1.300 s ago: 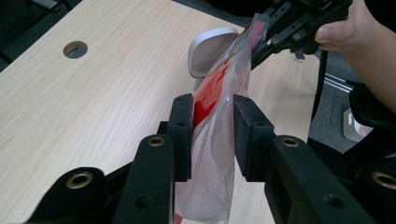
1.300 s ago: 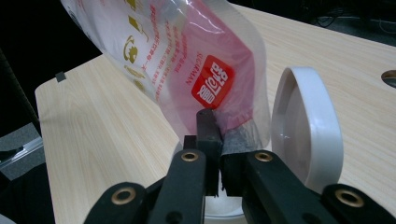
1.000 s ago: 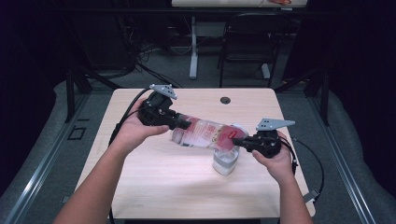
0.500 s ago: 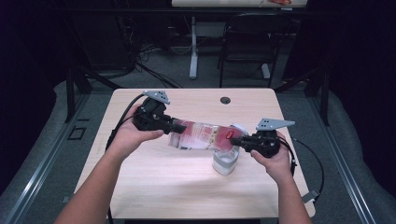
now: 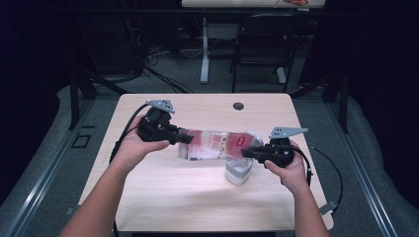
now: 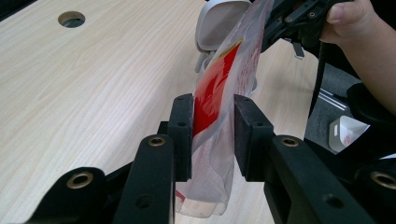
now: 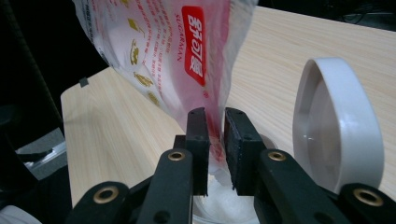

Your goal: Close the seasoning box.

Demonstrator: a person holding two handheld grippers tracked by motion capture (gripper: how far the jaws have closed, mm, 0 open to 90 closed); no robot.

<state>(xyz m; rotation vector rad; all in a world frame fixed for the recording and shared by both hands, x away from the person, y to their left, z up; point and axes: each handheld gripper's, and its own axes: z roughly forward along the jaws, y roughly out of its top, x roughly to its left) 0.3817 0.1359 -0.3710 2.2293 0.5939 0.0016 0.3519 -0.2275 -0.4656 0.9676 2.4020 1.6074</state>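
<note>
A clear plastic bag (image 5: 212,144) printed in red and white hangs stretched between my two grippers above the table. My left gripper (image 5: 185,139) is shut on the bag's left end; in the left gripper view the bag (image 6: 219,79) is bunched between the pads (image 6: 182,121). My right gripper (image 5: 247,153) is at the bag's other end. Its jaws have just been opening, and the bag's corner (image 7: 215,140) lies loosely in the gap of the right gripper (image 7: 215,126). Below stands a clear container (image 5: 238,173) with white grains (image 7: 219,200), its white lid (image 7: 336,126) flipped up.
The light wooden table (image 5: 163,192) has a round cable hole (image 5: 238,105) near its far edge. Cables trail from both grippers off the table's sides. A chair (image 5: 267,49) and a desk leg (image 5: 204,49) stand on the dark floor beyond.
My left hand has drawn the bag's end to the left and a little lower, pulling the bag longer. The right hand has stayed over the container.
</note>
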